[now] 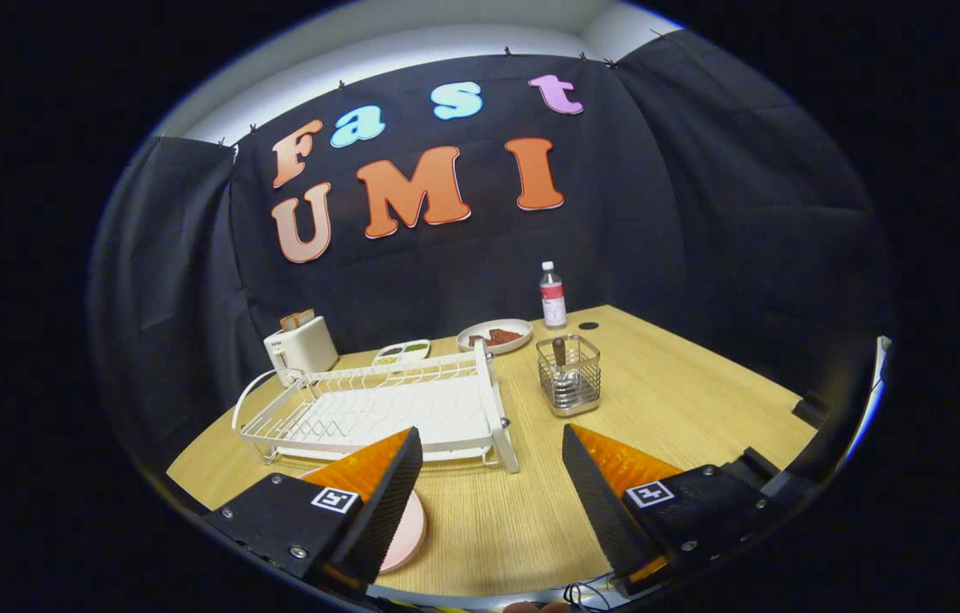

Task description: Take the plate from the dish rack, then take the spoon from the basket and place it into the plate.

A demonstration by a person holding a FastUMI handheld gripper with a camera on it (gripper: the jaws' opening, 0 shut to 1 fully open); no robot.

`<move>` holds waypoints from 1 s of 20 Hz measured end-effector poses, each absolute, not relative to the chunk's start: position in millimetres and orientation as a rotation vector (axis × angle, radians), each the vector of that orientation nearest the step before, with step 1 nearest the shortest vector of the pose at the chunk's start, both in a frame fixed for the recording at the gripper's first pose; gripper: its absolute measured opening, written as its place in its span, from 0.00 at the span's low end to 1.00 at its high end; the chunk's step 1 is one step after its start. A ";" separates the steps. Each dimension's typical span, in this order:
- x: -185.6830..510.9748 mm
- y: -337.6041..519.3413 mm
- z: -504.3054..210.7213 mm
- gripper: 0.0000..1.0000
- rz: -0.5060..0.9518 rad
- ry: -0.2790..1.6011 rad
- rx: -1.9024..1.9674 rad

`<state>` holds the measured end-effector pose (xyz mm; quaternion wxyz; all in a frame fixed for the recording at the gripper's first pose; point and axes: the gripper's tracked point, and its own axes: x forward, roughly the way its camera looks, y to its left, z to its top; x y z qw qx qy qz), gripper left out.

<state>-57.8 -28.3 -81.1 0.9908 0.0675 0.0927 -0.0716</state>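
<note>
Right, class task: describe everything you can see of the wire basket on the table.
The basket is a small square holder of silvery metal wire with a solid-looking base, standing upright on the wooden table, right of the white dish rack. A spoon stands in it, dark handle up. It lies beyond the open gripper, whose fingers touch nothing. A bottle stands behind it.

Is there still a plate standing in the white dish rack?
No, the dish rack holds nothing, and the pink plate lies on the table by the open gripper.
</note>
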 end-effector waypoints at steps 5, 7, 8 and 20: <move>-27.9 -95.0 -56.6 0.98 -0.281 0.087 -0.049; -9.2 -106.6 -46.4 0.98 -0.291 0.044 -0.074; 1.5 -110.5 -44.7 0.98 -0.293 0.033 -0.088; 122.3 -122.7 -118.2 0.61 -0.284 0.153 -0.150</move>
